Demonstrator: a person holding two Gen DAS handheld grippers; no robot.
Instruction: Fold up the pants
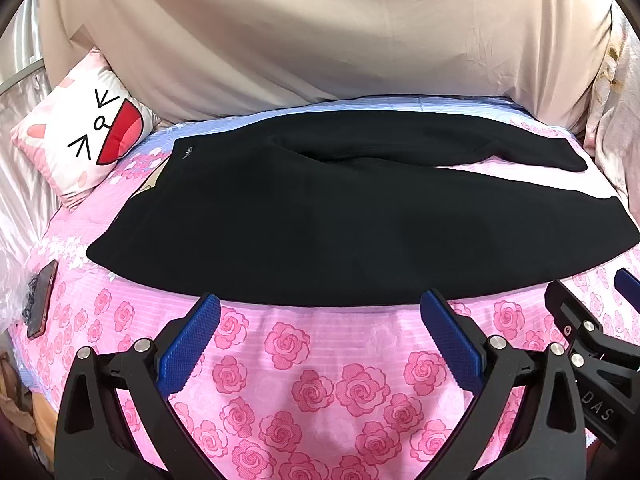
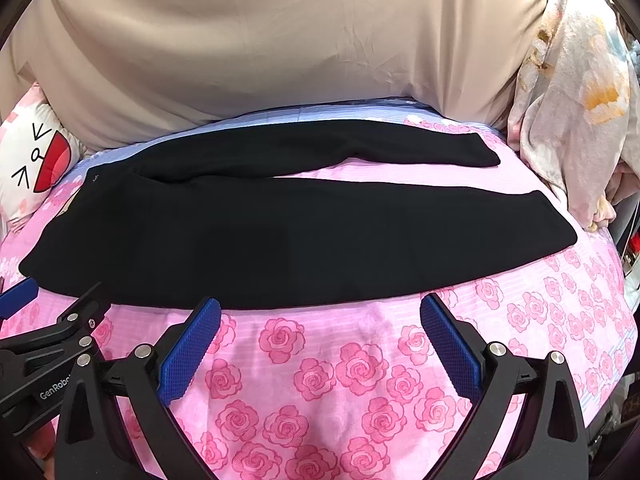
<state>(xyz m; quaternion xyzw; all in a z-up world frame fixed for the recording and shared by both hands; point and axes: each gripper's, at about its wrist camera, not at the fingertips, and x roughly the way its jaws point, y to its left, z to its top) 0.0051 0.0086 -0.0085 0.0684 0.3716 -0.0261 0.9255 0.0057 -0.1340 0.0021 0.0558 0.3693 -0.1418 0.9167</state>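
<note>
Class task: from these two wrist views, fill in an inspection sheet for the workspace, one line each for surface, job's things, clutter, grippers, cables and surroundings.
Surface: bed with pink rose-print sheet.
Job's things: black pants spread flat, legs apart, waist toward the left, unfolded.
Clutter: phone at left edge; cartoon-face pillow beyond the waist.
Grippers: left hand-held gripper open, just short of the near hem; right hand-held gripper open, likewise.
Cables: nothing seen.
Surroundings: beige draped fabric behind; floral cloth at right.
</note>
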